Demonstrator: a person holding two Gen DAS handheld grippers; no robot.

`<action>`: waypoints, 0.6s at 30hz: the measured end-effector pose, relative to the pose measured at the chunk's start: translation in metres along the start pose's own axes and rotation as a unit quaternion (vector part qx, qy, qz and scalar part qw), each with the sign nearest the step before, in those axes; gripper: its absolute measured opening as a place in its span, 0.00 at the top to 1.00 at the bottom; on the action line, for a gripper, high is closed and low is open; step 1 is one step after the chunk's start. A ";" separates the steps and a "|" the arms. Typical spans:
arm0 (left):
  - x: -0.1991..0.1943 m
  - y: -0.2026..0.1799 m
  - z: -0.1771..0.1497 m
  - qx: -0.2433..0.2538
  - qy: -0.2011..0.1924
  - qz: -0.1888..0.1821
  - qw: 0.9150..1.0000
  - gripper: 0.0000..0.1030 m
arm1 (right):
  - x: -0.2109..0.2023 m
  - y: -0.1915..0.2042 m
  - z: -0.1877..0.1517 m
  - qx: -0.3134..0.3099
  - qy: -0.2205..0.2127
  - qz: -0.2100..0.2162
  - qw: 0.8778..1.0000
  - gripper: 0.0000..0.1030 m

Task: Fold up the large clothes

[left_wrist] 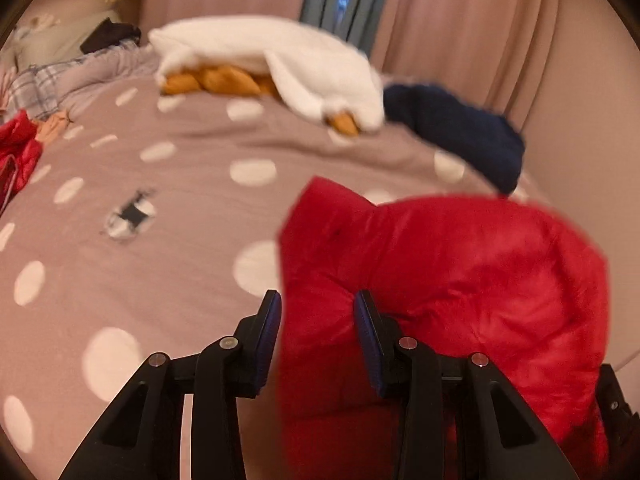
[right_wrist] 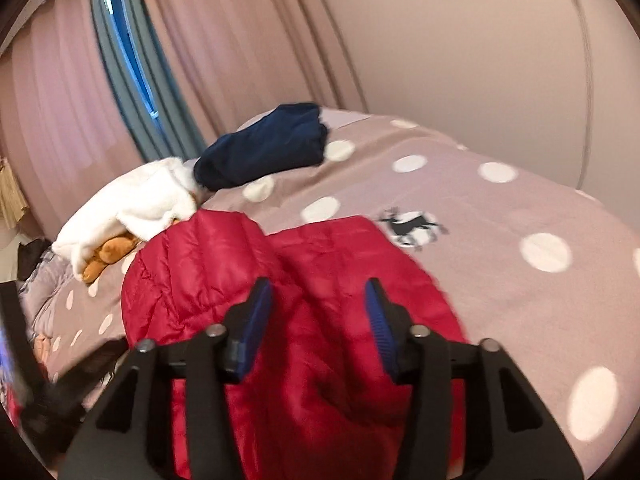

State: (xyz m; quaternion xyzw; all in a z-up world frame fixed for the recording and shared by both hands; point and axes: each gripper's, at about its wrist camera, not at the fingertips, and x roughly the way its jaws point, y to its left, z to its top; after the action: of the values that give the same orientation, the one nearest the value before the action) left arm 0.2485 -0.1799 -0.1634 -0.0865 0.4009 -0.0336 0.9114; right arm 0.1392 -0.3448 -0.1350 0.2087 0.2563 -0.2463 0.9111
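Observation:
A red puffer jacket (left_wrist: pixel 460 280) lies bunched on the dotted mauve bed cover (left_wrist: pixel 160 280). In the left wrist view my left gripper (left_wrist: pixel 318 312) is open, its jaws apart over the jacket's left edge, with red fabric between and below them. In the right wrist view the same jacket (right_wrist: pixel 304 320) lies under my right gripper (right_wrist: pixel 318 300), which is open with its jaws spread above the fabric. Whether either gripper's pads touch the jacket cannot be told.
A white plush goose with orange feet (left_wrist: pixel 280 64) and a folded navy garment (left_wrist: pixel 460 132) lie at the far side of the bed, also in the right wrist view (right_wrist: pixel 132 208) (right_wrist: pixel 264 144). Another red garment (left_wrist: pixel 16 152) and a clothes pile (left_wrist: pixel 60 76) sit far left. Curtains (right_wrist: pixel 200 60) hang behind.

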 end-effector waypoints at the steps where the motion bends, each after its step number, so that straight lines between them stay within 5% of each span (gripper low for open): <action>1: 0.007 -0.004 -0.002 0.004 0.007 0.003 1.000 0.63 | 0.014 0.001 -0.003 -0.007 0.013 -0.015 1.000 0.64; 6: 0.024 -0.020 -0.007 -0.014 0.014 -0.052 0.998 0.65 | 0.046 -0.026 -0.014 -0.016 -0.003 -0.093 0.995 0.66; 11: 0.033 -0.060 -0.017 0.038 -0.006 -0.035 0.999 0.65 | 0.064 -0.062 -0.010 0.010 -0.002 -0.127 0.992 0.65; 14: 0.042 -0.072 -0.023 0.055 -0.014 -0.021 0.998 0.65 | 0.076 -0.082 -0.014 0.044 0.016 -0.108 0.993 0.63; 18: 0.054 -0.071 -0.029 0.057 -0.017 -0.016 0.998 0.65 | 0.077 -0.073 -0.017 0.035 0.012 -0.120 0.992 0.61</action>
State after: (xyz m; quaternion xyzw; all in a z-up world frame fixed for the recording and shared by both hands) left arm 0.2645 -0.2606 -0.2085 -0.0417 0.3812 -0.0691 0.9210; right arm 0.1501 -0.4200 -0.2102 0.2112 0.2818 -0.3603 0.8638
